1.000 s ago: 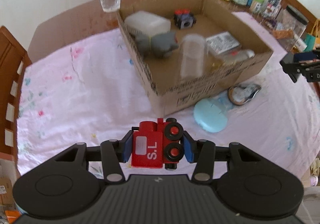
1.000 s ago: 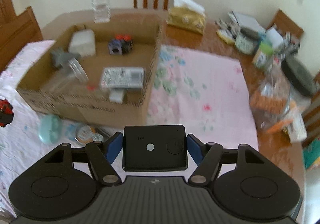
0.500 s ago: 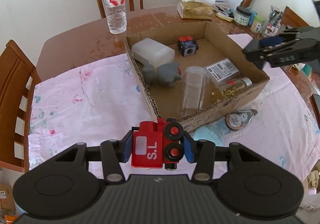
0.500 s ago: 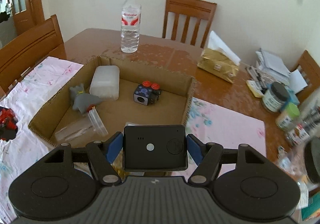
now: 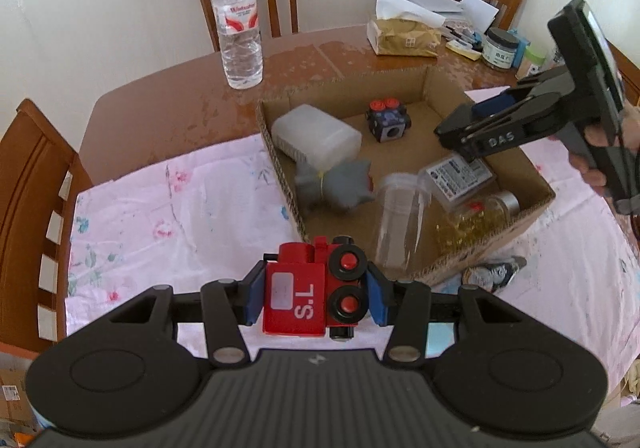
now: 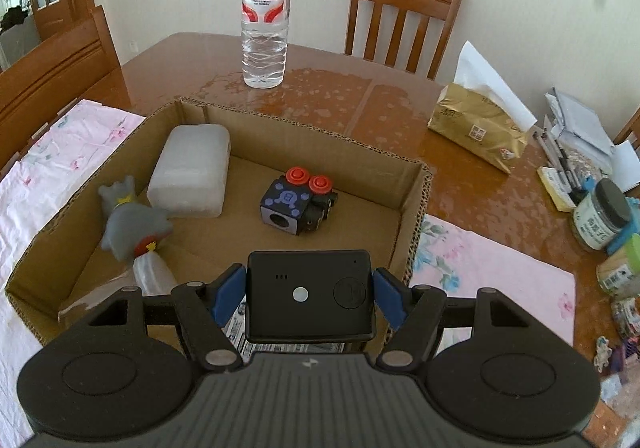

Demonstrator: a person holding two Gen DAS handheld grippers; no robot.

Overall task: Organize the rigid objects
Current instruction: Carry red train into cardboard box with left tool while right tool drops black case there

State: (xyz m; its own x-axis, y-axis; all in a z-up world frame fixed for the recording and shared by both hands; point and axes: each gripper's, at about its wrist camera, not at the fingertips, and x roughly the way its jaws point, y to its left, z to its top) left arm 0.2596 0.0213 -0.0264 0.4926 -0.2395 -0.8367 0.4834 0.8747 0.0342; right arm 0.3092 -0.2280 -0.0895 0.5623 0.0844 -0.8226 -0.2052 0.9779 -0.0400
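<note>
My left gripper [image 5: 316,294] is shut on a red toy train [image 5: 312,296] marked "S.L", held above the pink cloth just short of the cardboard box [image 5: 288,184]. My right gripper [image 6: 310,296] is shut on a flat black device [image 6: 310,294] and hovers over the box's right side; it also shows in the left wrist view [image 5: 472,132]. The box [image 6: 416,208] holds a white plastic case [image 6: 188,170], a grey toy figure [image 6: 128,220], a dark cube toy with red buttons [image 6: 296,200], a clear cup [image 5: 400,220], a labelled packet [image 5: 460,176] and a jar [image 5: 476,216].
A water bottle [image 6: 265,12] stands on the wooden table behind the box. A gold tissue pack [image 6: 476,128], jars and stationery crowd the right side. A round tin [image 5: 492,272] lies on the cloth by the box's near corner. Wooden chairs [image 5: 36,200] ring the table.
My right gripper has moved left and forward with the black device, from beside the box to over its inside. My left gripper has risen and tilted back, still holding the train.
</note>
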